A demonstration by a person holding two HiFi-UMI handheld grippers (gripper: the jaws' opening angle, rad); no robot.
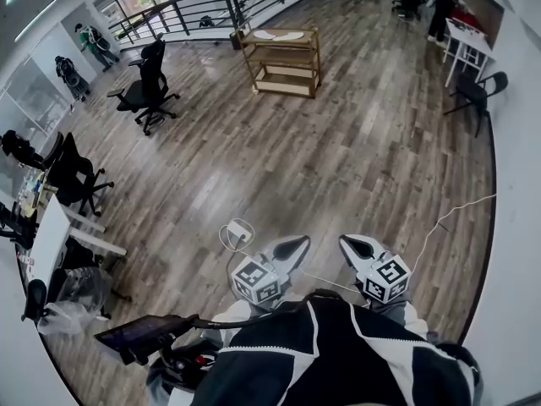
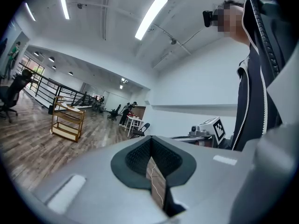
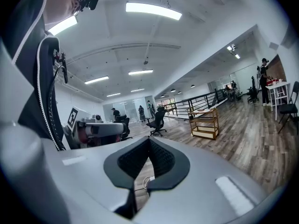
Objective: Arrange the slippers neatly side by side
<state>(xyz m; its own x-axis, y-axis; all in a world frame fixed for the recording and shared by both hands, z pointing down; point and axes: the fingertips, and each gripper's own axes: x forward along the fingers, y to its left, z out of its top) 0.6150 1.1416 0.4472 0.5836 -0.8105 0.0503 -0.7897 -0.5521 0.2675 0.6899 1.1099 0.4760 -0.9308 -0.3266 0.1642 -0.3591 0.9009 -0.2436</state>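
Two pale slippers [image 1: 280, 35] lie on the top shelf of a wooden rack [image 1: 283, 62] far across the room. The rack [image 2: 67, 119] also shows small in the left gripper view, and the rack [image 3: 204, 122] again in the right gripper view. My left gripper [image 1: 292, 248] and right gripper [image 1: 354, 245] are held close to my chest, pointing forward over the floor, far from the rack. Both are shut with nothing between their pads. In its own view the left gripper [image 2: 150, 149] has its jaws together, and so does the right gripper [image 3: 149, 143].
A white cable with an adapter [image 1: 238, 231] lies on the wood floor just ahead of the grippers. Black office chairs [image 1: 149, 85] stand at the left, a desk [image 1: 52, 237] at the near left, a white table [image 1: 467, 42] at the far right. A railing [image 1: 211, 7] runs behind the rack.
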